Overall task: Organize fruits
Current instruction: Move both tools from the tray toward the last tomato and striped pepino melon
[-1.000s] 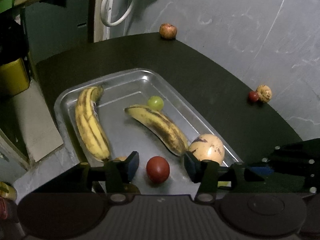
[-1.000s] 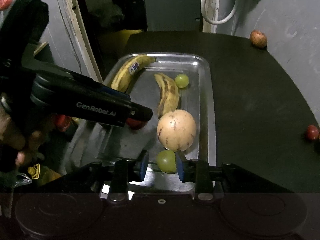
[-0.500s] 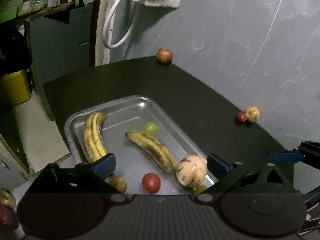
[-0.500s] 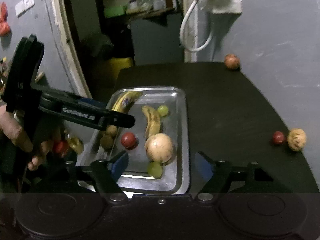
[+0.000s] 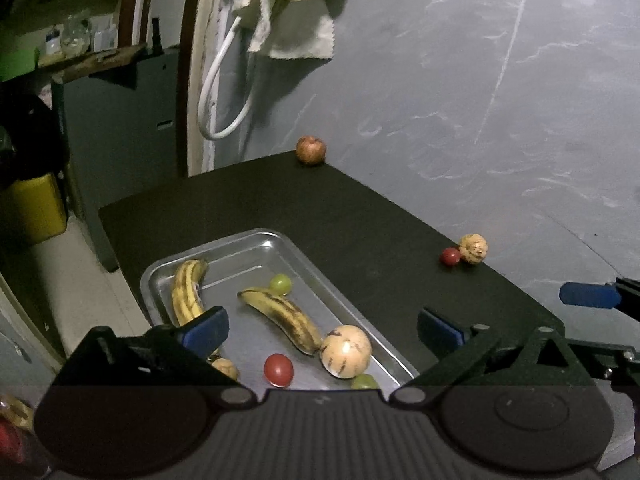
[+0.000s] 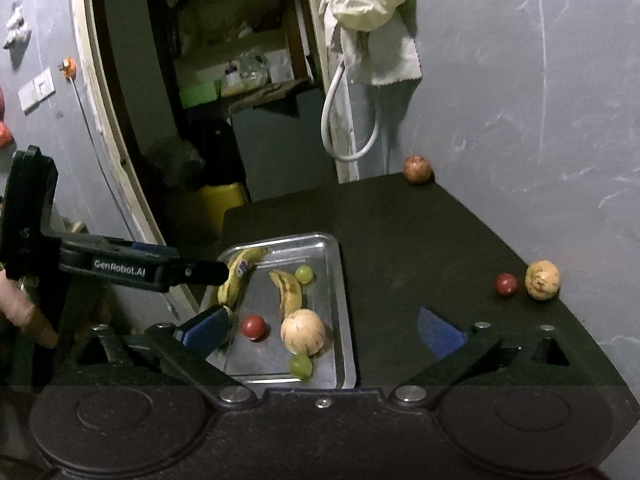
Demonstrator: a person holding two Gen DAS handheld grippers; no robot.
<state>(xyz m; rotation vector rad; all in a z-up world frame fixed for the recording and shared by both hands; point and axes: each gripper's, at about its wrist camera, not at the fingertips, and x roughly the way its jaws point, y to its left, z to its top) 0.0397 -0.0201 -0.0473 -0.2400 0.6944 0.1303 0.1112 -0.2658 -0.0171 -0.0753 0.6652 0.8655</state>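
Holding nothing, both grippers' fingers apart, tray with two bananas, two grapes.

right gripper spread, empty | tray holds bananas (two) | pomegranate far corner

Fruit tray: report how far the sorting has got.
Done: the tray holds two bananas, two green grapes, a red fruit and a round tan fruit. In hand: nothing; the left gripper and right gripper are open. Left: the pomegranate, small red fruit and tan fruit on the table.
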